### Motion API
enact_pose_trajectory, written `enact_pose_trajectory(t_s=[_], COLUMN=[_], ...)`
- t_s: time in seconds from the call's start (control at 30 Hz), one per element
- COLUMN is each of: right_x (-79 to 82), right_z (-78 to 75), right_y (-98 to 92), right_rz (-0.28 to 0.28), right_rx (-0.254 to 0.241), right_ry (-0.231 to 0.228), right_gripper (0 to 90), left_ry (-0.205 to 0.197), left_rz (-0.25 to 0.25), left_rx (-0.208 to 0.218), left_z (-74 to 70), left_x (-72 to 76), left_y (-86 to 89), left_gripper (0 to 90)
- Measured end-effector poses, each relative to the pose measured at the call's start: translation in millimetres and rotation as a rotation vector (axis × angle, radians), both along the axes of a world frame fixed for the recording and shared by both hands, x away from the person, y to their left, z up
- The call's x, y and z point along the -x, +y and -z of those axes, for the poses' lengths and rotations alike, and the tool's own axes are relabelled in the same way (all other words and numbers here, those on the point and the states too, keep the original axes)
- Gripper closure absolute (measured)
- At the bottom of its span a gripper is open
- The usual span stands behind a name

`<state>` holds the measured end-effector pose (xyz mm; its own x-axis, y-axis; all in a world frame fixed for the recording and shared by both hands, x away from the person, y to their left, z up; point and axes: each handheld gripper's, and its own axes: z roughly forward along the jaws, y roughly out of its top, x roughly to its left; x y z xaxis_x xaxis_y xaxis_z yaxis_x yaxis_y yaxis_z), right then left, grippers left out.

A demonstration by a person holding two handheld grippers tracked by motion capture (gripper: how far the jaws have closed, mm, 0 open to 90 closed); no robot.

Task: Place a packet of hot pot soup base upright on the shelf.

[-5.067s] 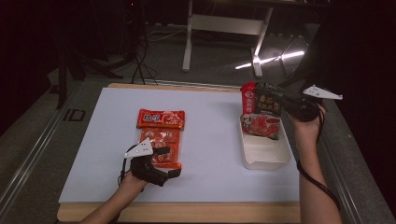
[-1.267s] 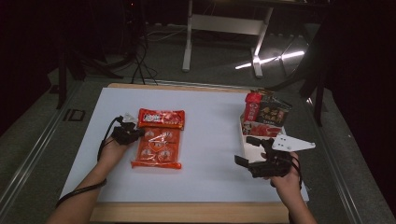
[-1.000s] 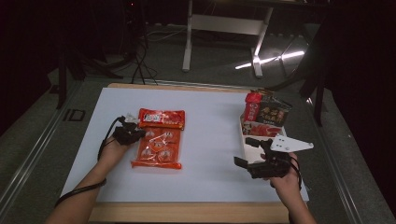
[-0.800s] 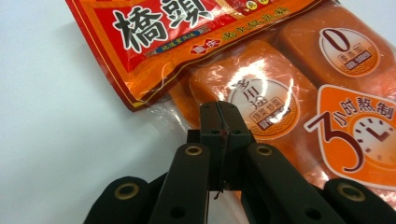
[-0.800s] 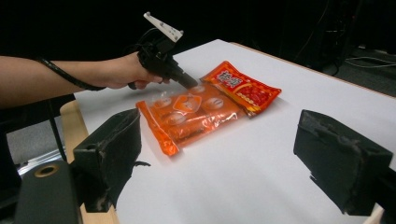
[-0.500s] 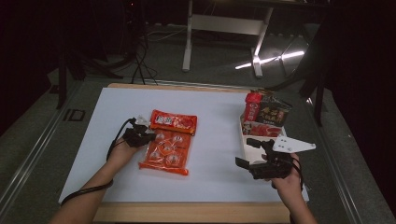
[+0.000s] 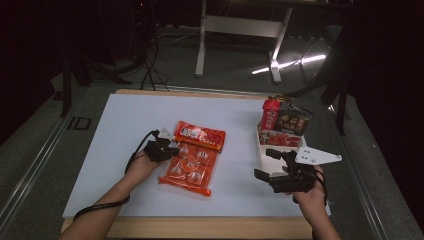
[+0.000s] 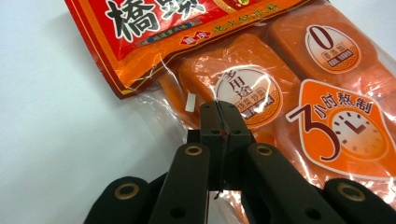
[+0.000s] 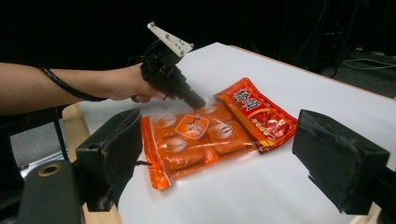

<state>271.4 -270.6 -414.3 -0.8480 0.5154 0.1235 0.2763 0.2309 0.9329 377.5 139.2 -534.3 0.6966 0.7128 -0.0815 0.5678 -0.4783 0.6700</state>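
Observation:
An orange and red food packet (image 7: 192, 160) with several clear-wrapped blocks lies flat on the white sheet left of centre. My left gripper (image 7: 170, 149) is at the packet's left edge, by its red header. In the left gripper view the packet (image 8: 303, 93) lies under the left gripper (image 8: 219, 112), whose jaws are pressed together on wrinkled clear film. The right gripper view shows that left gripper (image 9: 198, 102) slanting down onto the packet (image 9: 205, 135). My right gripper (image 7: 265, 164) stands open near the front right, apart from the packet, with nothing between its jaws.
A white tray (image 7: 261, 150) stands at the right, just behind my right gripper. It holds a red packet (image 7: 270, 112), a dark packet (image 7: 292, 120) and a flat red one (image 7: 282, 139). The table's wooden front edge (image 7: 210, 227) runs below both hands.
My left gripper has moved right, and the orange packet has slid right and turned a little with it. The right gripper has stayed where it was.

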Motion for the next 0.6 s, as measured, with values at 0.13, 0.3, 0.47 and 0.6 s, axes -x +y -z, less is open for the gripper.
enact_pose_trajectory(t_s=[0.13,0.3,0.47,0.6], right_x=[0.1,0.5,2.5,2.6], right_z=[1.5,1.1,0.4,0.6], right_y=[-0.2,-1.0,-4.4,-6.0], right_rz=[0.001,0.004,0.009,0.012], right_rx=[0.002,-0.004,-0.01,-0.009], right_ry=[0.004,0.005,0.005,0.016], right_gripper=[15.9,15.9,15.9,15.9], left_ry=[0.006,-0.042,-0.031,0.0], left_rz=[0.031,0.064,0.096,0.131], left_rx=[0.014,0.019,0.035,0.017], left_z=[-0.2,1.3,-4.4,-7.4], left_x=[2.7,5.4,13.8,24.8], left_y=[-6.0,-2.5,4.0,7.7], left_gripper=[90.0,90.0,90.0,90.0])
